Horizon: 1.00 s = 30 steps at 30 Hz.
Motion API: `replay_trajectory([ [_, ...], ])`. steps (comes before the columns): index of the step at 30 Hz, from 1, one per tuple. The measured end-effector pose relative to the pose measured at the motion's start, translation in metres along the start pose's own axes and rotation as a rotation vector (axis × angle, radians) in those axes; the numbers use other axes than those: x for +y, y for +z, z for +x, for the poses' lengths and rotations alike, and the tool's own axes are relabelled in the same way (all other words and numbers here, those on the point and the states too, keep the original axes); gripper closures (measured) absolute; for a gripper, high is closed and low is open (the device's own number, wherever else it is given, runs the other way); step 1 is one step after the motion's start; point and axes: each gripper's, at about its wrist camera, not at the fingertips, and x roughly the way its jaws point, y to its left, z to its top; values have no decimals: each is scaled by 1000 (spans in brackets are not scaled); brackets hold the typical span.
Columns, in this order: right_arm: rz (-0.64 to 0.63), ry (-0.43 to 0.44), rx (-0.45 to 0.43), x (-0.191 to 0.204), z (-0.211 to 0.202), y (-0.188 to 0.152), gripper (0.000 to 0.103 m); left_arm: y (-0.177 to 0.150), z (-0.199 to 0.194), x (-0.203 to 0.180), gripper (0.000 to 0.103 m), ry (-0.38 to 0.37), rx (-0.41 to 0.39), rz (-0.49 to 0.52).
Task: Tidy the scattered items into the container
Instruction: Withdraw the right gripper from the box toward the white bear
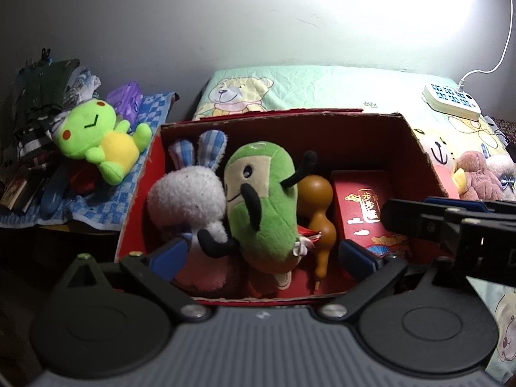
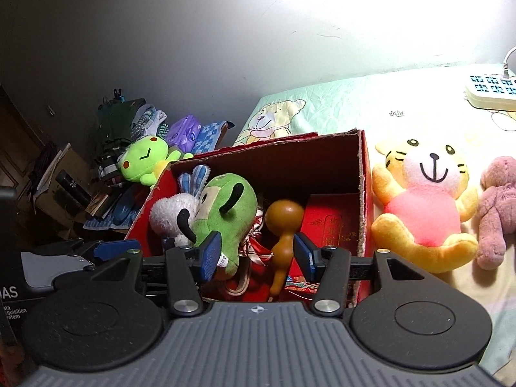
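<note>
Both my grippers hover over the red box (image 2: 362, 193), the left gripper (image 1: 261, 254) spread wide, the right gripper (image 2: 256, 254) half open, both empty. The yellow tiger toy (image 2: 425, 206) lies just beside the box: soft, light; I'd pinch its belly.

Gold Chinese characters — the top one reads 步 — stand on a vertical label on the red packet (image 1: 364, 209) in the box, and partial white print, "AS", "ata", "cquisition", "ystem", shows on a black device (image 2: 13, 303) at the right-wrist view's left edge.
</note>
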Motion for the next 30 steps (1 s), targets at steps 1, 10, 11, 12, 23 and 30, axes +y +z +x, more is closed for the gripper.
replay_trajectory([
  [1,1,0,-6,-3,-4,0,50,0,-1,-4,2,5,1,5],
  [10,21,-12,-30,-35,-37,-3,50,-1,-13,-40,2,30,16,19],
  [11,23,-15,-30,-39,-40,-3,50,-1,-13,-44,2,34,16,21],
  [12,23,-17,-31,-43,-44,-4,50,-1,-15,-49,2,35,16,23],
  [23,52,-43,-20,-93,-77,-9,50,-2,-29,-108,2,17,6,44],
  [30,68,-40,20,-120,-87,-19,50,-7,-32,-137,2,18,14,50],
])
